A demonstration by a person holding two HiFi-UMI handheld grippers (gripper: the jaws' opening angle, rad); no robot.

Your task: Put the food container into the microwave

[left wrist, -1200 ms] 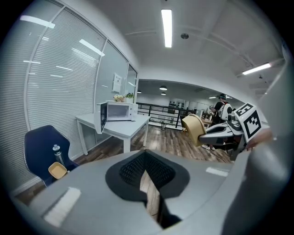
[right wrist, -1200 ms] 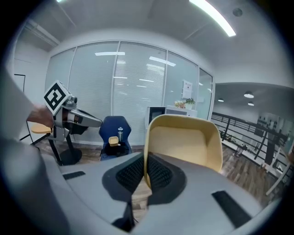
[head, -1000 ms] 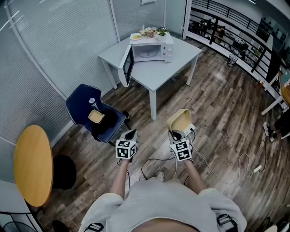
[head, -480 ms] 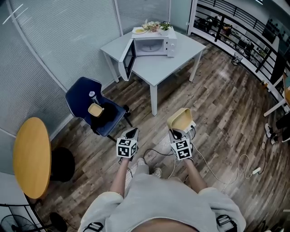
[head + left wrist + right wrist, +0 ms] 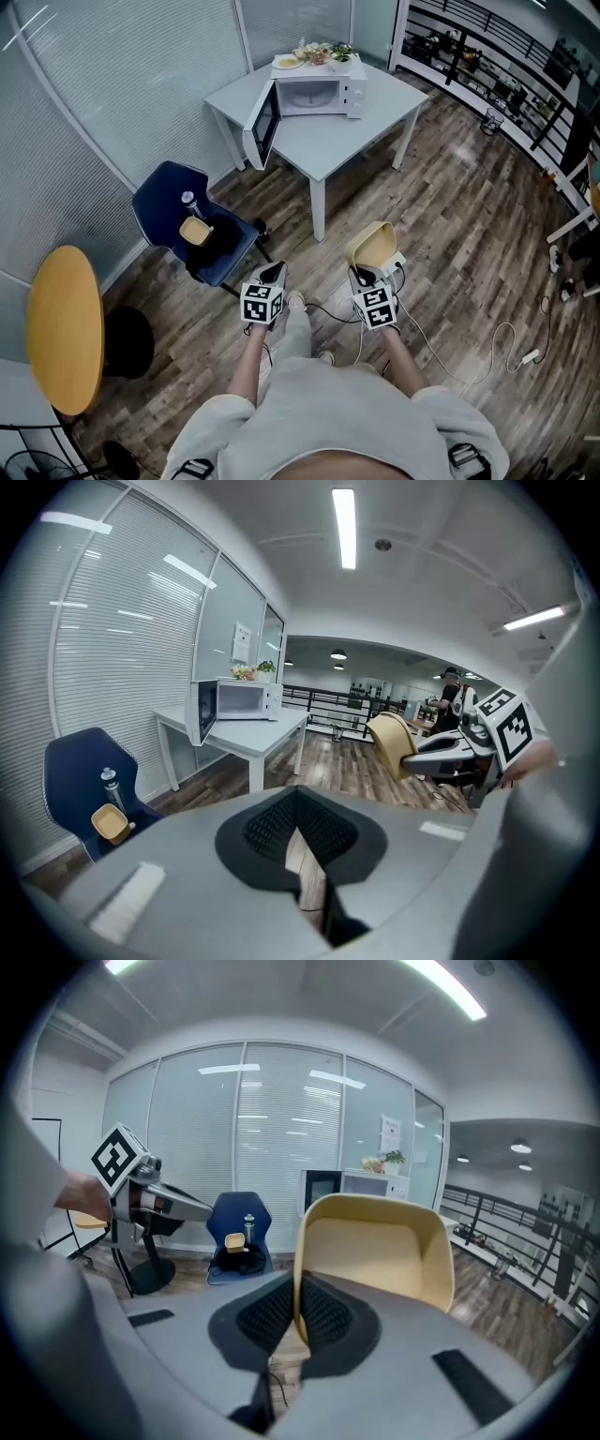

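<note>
- Presently the food container (image 5: 372,246) is not in the microwave (image 5: 314,94). It is carried in the air well short of it, over the floor on the near side of the microwave's table (image 5: 361,141).
- Right gripper (image 5: 364,274): jaws clenched on one side wall of the container, plain in the right gripper view.
- Left gripper (image 5: 272,273): jaws closed together with nothing between them.
- Microwave door (image 5: 260,127) stands open, so that step looks done. The approach and the placing inside remain.
- Container is tipped up on edge, its hollow facing away from the microwave, back toward the holder. Its long axis appears to run crosswise to the jaws.
</note>
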